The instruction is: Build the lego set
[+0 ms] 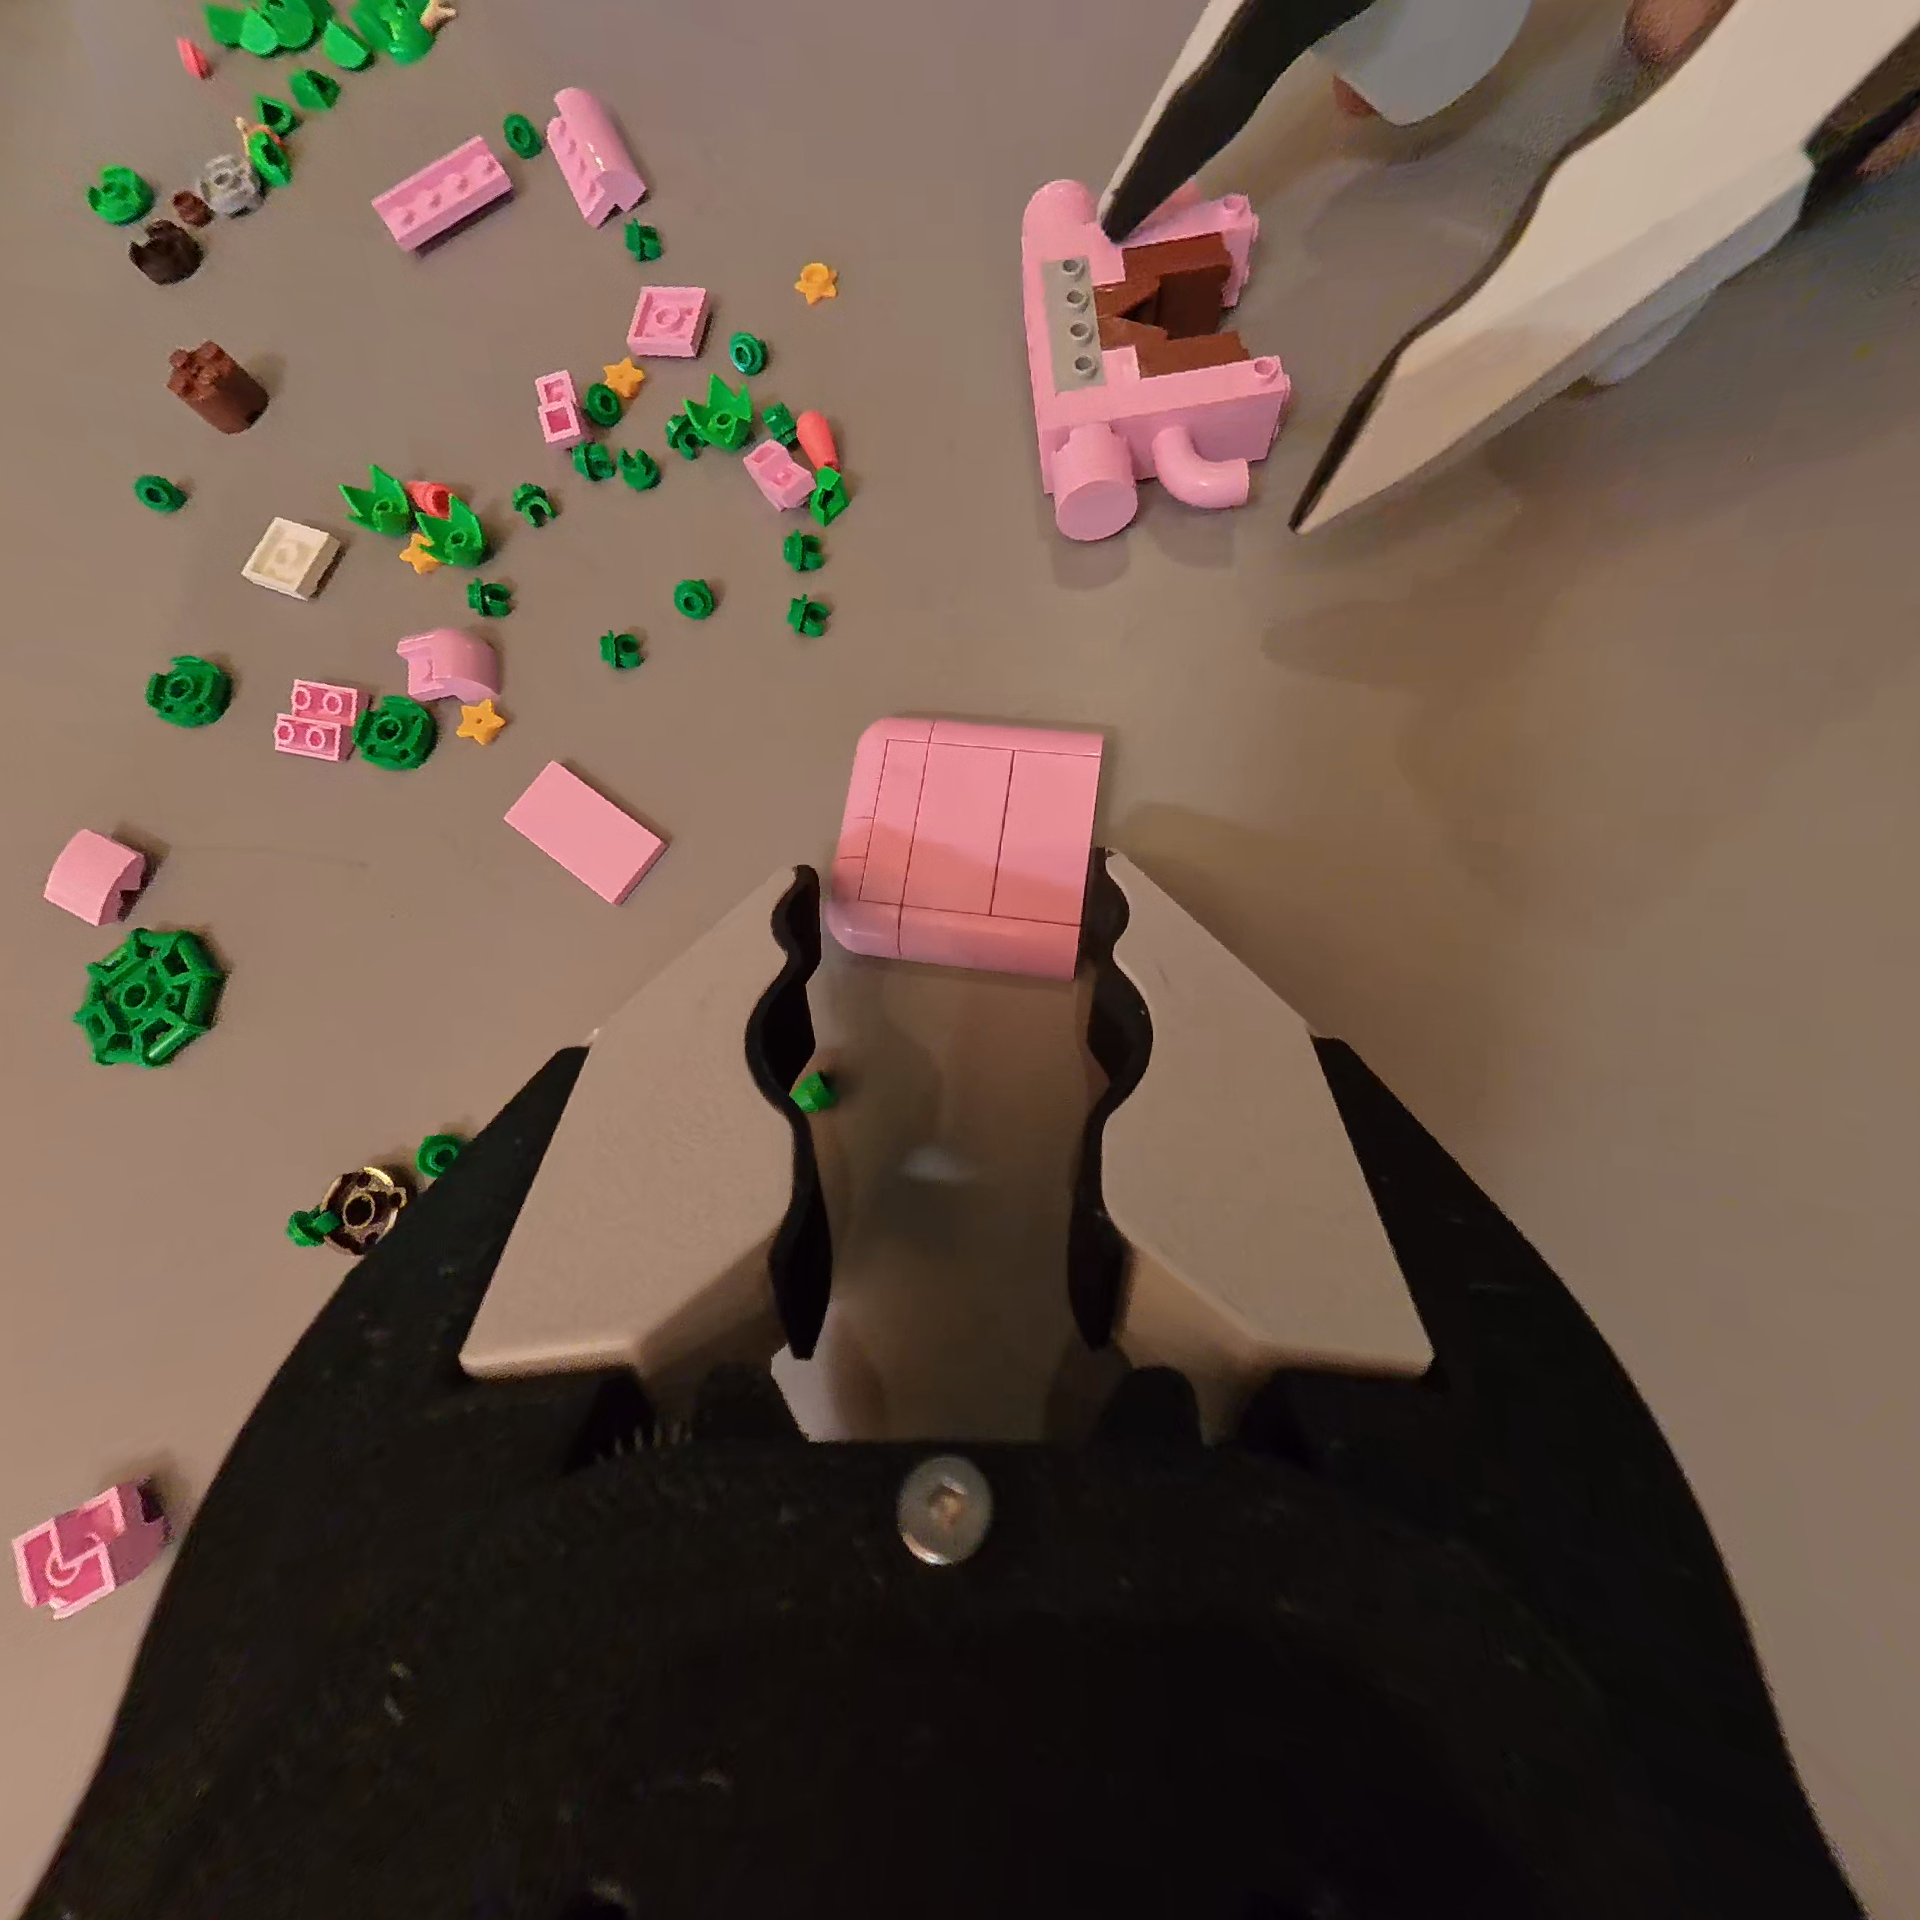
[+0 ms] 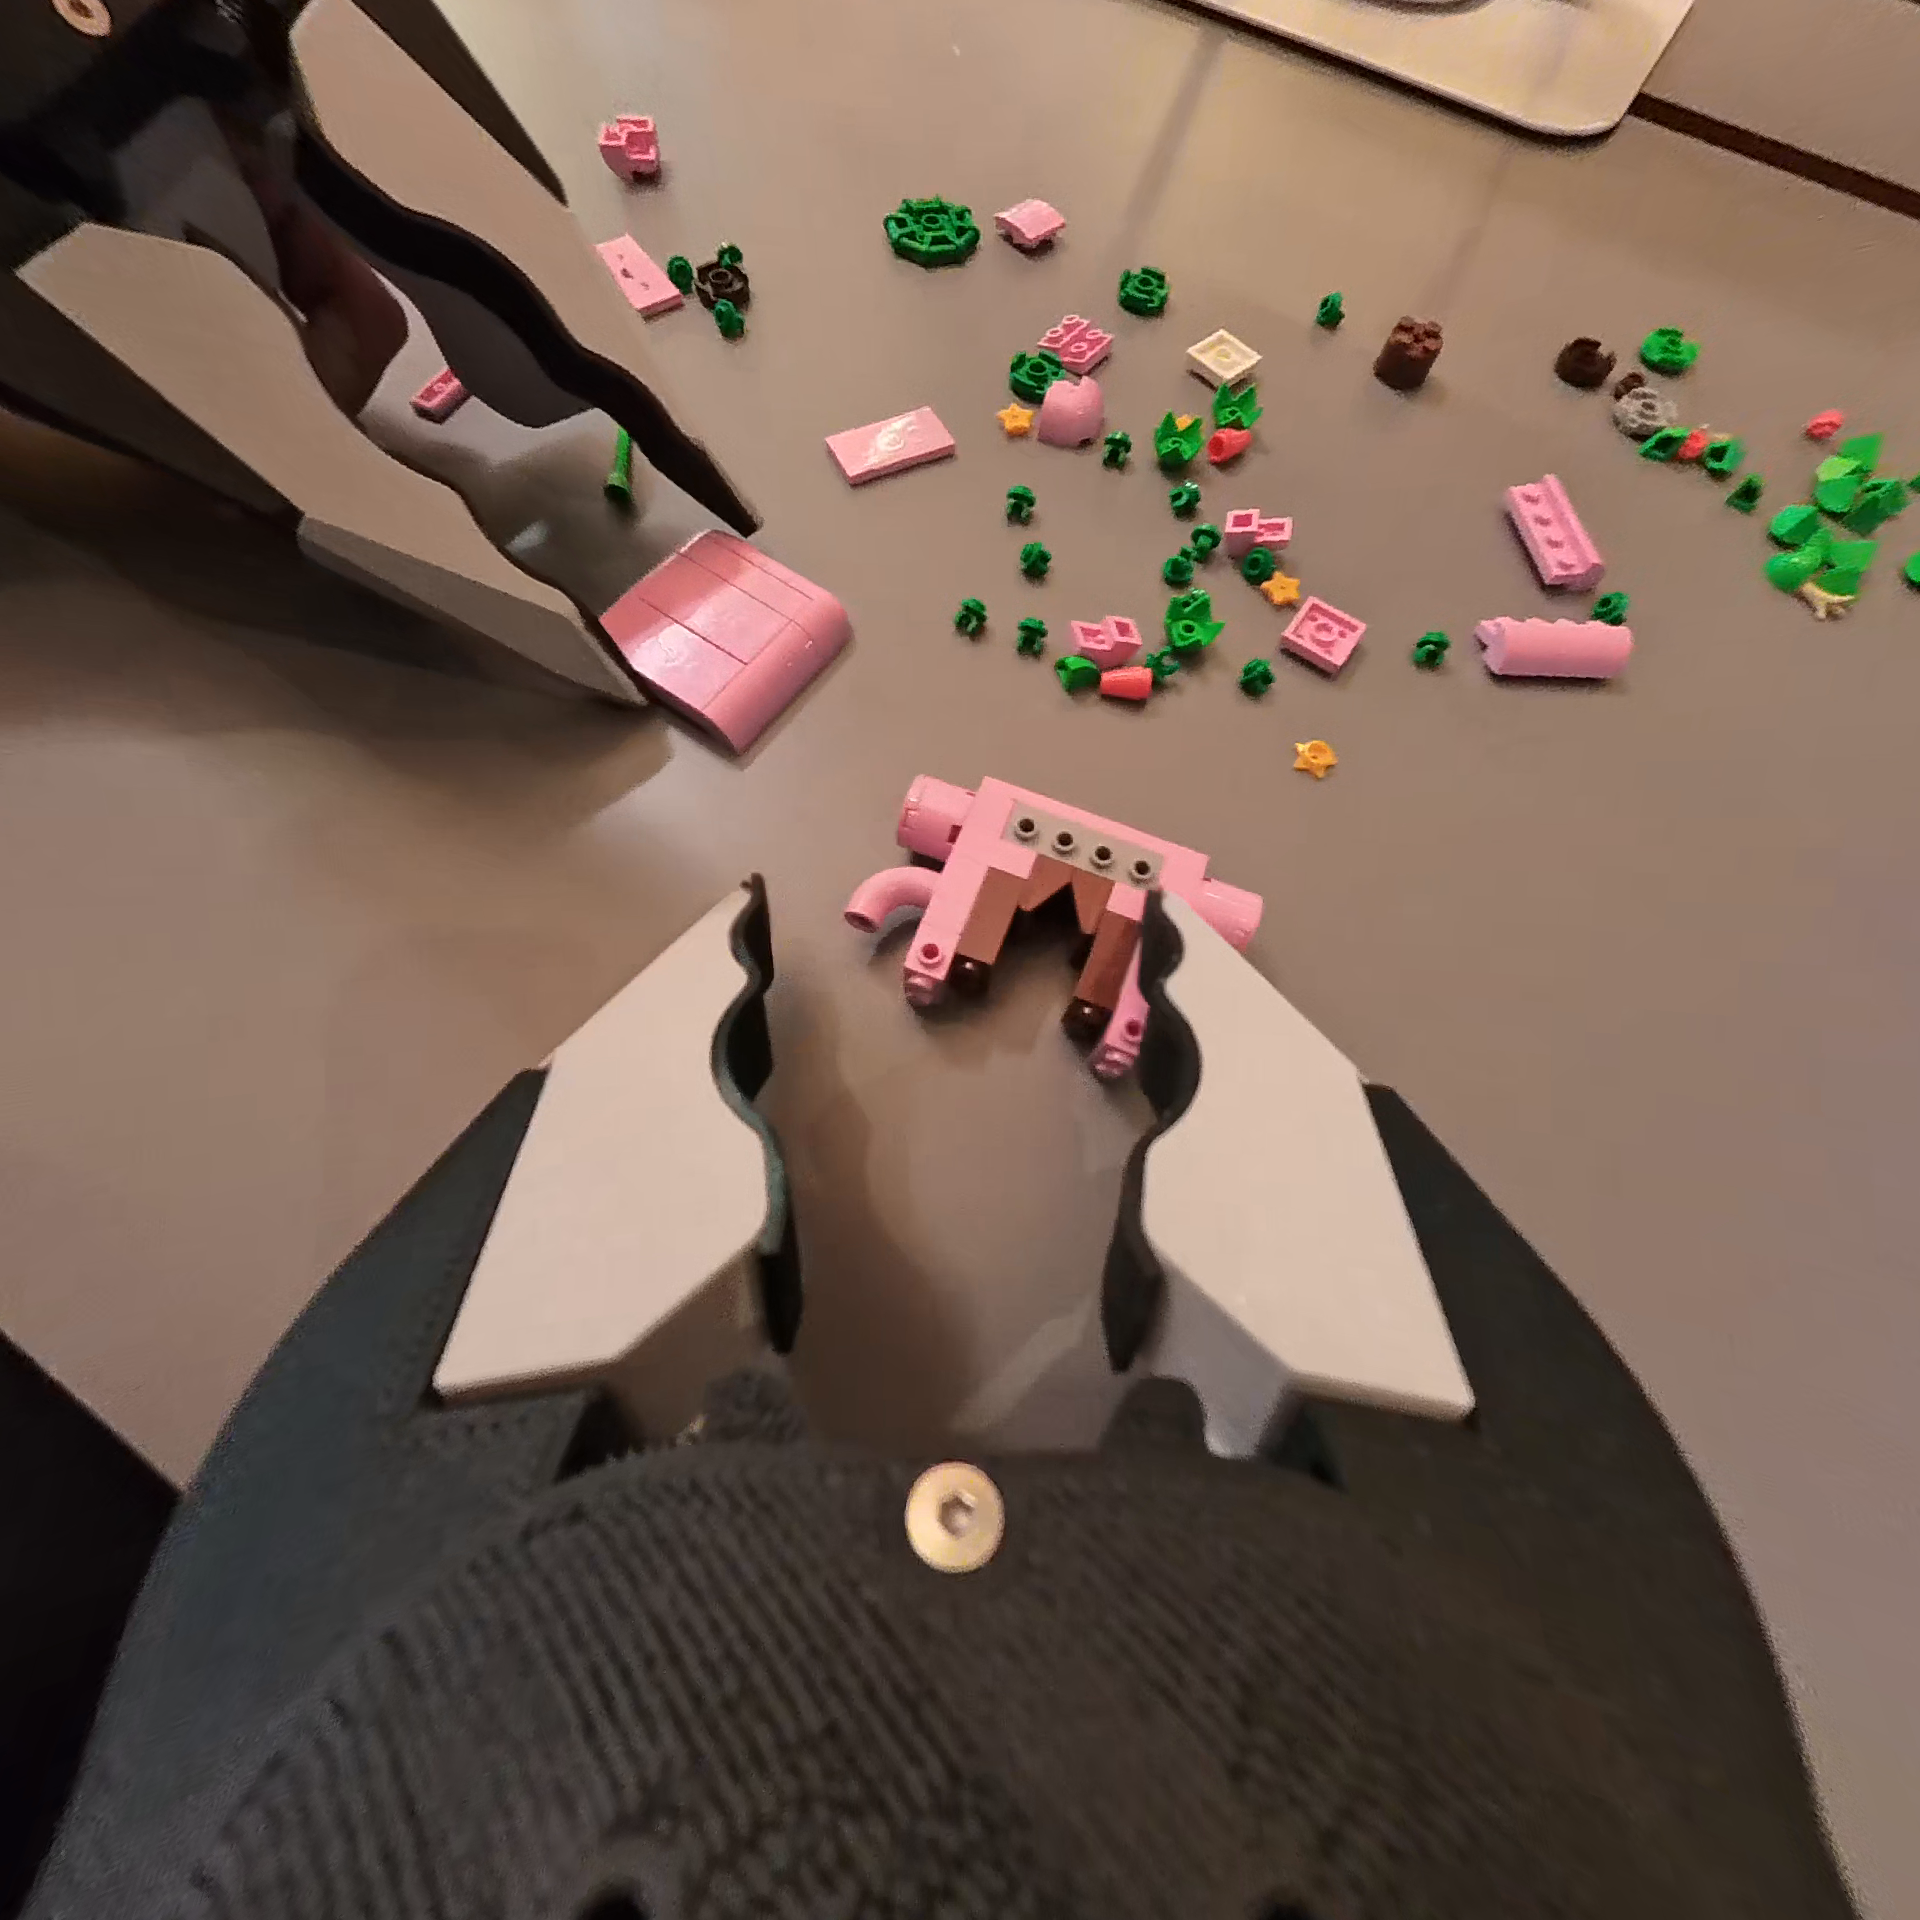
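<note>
Across the grey tabletop (image 1: 1455, 831) your two grippers dominate both views. Your left gripper (image 1: 951, 883) fills the lower centre of its view, jaws spread, tips either side of the near edge of the smooth pink curved-tile lego panel (image 1: 971, 842); whether they press it, you cannot tell. Your right gripper (image 2: 956, 914) sits low centre in its view, jaws also spread, its right fingertip (image 2: 1158, 935) touching the right flank of the pink and brown lego body with the grey studded strip (image 2: 1049, 883).

That body lies on its side at centre of the right wrist view, upper right in the left one, curved pink tail pointing lower left. It looks light, stiff and blocky; the tail and the small pegs would likely pop off, so grip across the flat pink side walls.

The panel lies in the middle left of the right view, well apart from the body. Glossy and rounded, it will probably slip; take it by its straight edges.

Loose green, pink, brown and yellow lego pieces (image 2: 1184, 540) scatter over the upper right, and a pink flat rectangular tile (image 1: 584, 831) lies left of the panel.
</note>
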A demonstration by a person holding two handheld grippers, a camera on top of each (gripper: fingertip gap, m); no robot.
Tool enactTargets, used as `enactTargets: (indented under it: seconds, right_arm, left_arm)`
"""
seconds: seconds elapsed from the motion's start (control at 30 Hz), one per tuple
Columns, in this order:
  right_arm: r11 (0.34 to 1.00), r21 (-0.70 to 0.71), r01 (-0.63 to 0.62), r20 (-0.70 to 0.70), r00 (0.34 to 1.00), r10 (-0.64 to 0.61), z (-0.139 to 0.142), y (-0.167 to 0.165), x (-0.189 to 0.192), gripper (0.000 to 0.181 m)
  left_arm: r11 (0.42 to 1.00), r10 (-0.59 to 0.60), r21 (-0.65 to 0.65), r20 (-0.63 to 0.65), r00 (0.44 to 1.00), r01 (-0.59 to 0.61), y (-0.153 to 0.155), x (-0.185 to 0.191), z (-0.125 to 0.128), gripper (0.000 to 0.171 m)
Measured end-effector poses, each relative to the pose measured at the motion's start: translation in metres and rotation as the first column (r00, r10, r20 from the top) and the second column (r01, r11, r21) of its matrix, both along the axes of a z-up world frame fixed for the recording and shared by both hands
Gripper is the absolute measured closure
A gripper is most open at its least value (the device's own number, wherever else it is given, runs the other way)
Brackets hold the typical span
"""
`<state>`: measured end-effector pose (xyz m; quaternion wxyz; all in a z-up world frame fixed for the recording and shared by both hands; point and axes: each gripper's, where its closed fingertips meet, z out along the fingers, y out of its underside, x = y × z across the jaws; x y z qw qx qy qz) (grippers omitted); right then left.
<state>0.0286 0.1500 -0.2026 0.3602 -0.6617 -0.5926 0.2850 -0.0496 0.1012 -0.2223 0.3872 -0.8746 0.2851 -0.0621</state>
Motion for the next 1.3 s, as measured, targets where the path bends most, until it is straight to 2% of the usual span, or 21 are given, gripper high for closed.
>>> enactTargets:
  seconds: [0.3, 0.47, 0.63, 0.73, 0.8, 0.97, 1.07, 1.13, 1.2, 1.3]
  right_arm:
    - [0.998, -0.056, 0.011, -0.104, 0.994, -0.016, 0.016, 0.000, 0.004, 0.108]
    - [0.997, 0.007, 0.080, -0.278, 0.958, -0.075, 0.044, 0.026, 0.012, 0.108]
    - [0.991, 0.028, 0.129, -0.347, 0.931, -0.112, 0.055, 0.051, 0.022, 0.109]
    - [0.994, -0.032, 0.104, -0.353, 0.929, -0.109, 0.055, 0.055, 0.021, 0.108]
    - [0.994, -0.065, 0.087, -0.358, 0.928, -0.105, 0.055, 0.058, 0.021, 0.108]
    - [0.994, -0.067, 0.081, -0.420, 0.902, -0.102, 0.064, 0.072, 0.026, 0.117]
    - [0.993, 0.010, 0.114, -0.460, 0.882, -0.097, 0.072, 0.084, 0.032, 0.124]
    - [0.991, 0.037, 0.128, -0.483, 0.871, -0.094, 0.076, 0.090, 0.034, 0.131]
    - [0.991, 0.017, 0.131, -0.500, 0.860, -0.105, 0.078, 0.096, 0.034, 0.138]
    - [0.992, -0.079, 0.097, -0.476, 0.871, -0.123, 0.072, 0.104, 0.030, 0.136]
  left_arm:
    - [1.000, 0.006, 0.000, 0.001, 1.000, -0.006, 0.000, -0.001, 0.000, 0.120]
    - [0.997, 0.070, 0.023, -0.018, 0.997, -0.069, 0.005, -0.009, 0.002, 0.099]
    - [0.999, 0.033, 0.012, -0.006, 0.999, -0.033, 0.006, -0.002, 0.001, 0.097]
    - [0.999, -0.031, -0.039, 0.042, 0.999, 0.033, 0.003, 0.007, -0.001, 0.114]
    - [0.998, -0.031, -0.055, 0.059, 0.998, 0.035, 0.003, 0.007, -0.002, 0.122]
    - [1.000, -0.007, -0.008, 0.020, 1.000, 0.007, 0.005, 0.005, 0.001, 0.123]
    - [0.999, 0.011, 0.030, 0.078, 0.997, -0.013, 0.010, 0.013, 0.013, 0.124]
    - [0.998, 0.053, 0.011, 0.120, 0.991, -0.054, 0.015, 0.020, 0.021, 0.125]
    - [0.998, 0.060, 0.013, 0.160, 0.985, -0.062, 0.023, 0.039, 0.031, 0.125]
    - [0.999, 0.040, 0.022, 0.124, 0.991, -0.044, 0.036, 0.069, 0.036, 0.125]
